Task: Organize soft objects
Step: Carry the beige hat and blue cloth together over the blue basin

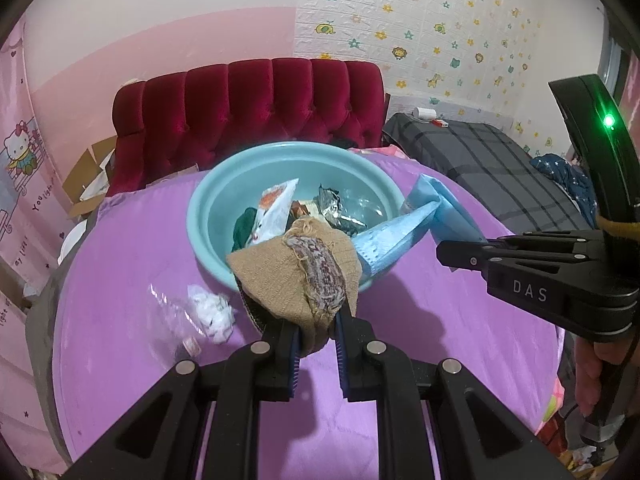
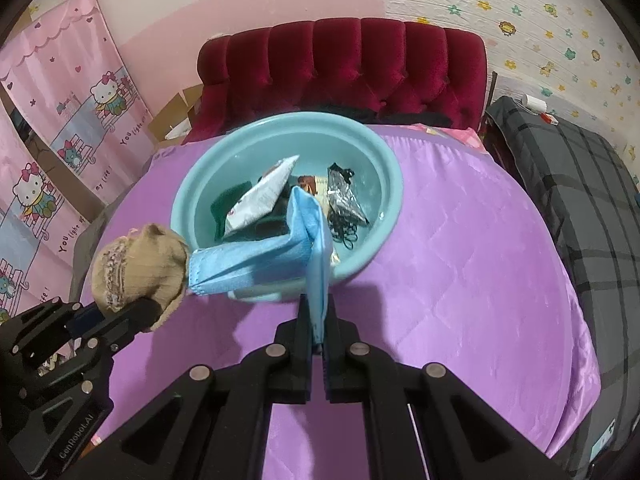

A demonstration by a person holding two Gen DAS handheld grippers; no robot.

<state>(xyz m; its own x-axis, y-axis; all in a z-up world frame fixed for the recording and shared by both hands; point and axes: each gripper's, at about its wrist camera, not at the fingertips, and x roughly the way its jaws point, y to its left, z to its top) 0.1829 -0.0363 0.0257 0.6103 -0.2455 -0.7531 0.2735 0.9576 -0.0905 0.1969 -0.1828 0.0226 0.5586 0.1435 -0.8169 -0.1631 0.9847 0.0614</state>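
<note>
Beige sock (image 1: 296, 280) in left tongs (image 1: 316, 320), over basin (image 1: 208, 200) near rim.

Tan sock (image 1: 296, 276) (frayed patterned cuff) and folded blue cloth (image 2: 280, 252) hang above teal basin (image 2: 384, 184).

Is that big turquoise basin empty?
No. The basin holds a white packet, a silver packet and black hair ties.

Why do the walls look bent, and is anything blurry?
Both views: fisheye lenses bow the walls and darken the corners. Left wrist view: the beige sock is sharp, and a green lamp flares on the right tool. Right wrist view: the blue cloth is sharp.
</note>
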